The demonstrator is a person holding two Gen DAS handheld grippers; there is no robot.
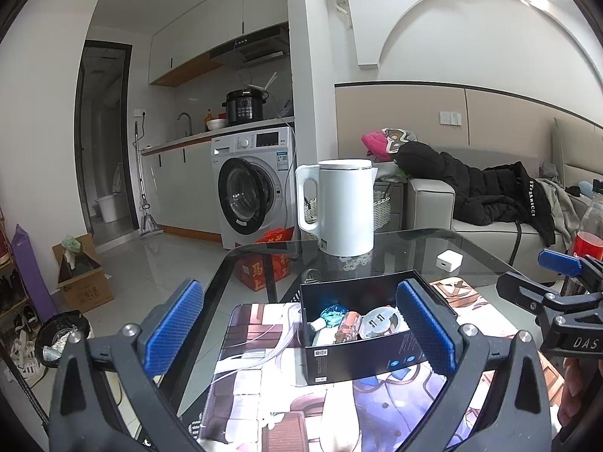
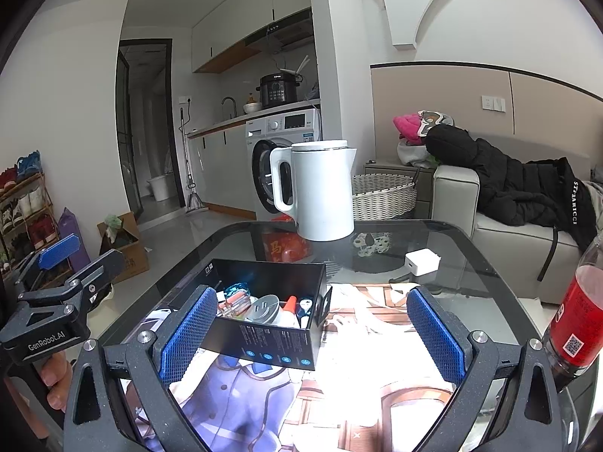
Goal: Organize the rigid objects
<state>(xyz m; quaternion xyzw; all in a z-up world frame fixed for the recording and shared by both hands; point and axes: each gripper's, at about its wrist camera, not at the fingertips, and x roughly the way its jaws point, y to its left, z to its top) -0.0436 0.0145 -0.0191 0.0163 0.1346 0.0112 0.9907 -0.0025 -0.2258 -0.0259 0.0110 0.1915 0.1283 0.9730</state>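
Observation:
An open black box [image 1: 358, 358] [image 2: 264, 346] lies on a printed mat [image 1: 264, 395] on the glass table. Inside it are small items: a blue piece [image 1: 333, 314], an orange vial [image 1: 348, 326] and a round white plug [image 1: 377, 324] [image 2: 264, 310]. My left gripper [image 1: 299, 326] [image 2: 81, 256] is open above the mat, its right pad in front of the box's right end. Also open, my right gripper [image 2: 312, 335] [image 1: 539, 275] hovers with its left pad by the box's near left corner. Neither holds anything. A white charger cube [image 1: 448, 261] [image 2: 422, 261] sits on the bare glass behind.
A white kettle [image 1: 345, 207] [image 2: 320, 188] stands at the table's far edge. On the right side is a bottle of red drink [image 2: 576, 324] [image 1: 588, 233]. Clear tubing [image 1: 264, 346] lies left of the box. A sofa, a wicker basket [image 2: 382, 196] and a washing machine are beyond.

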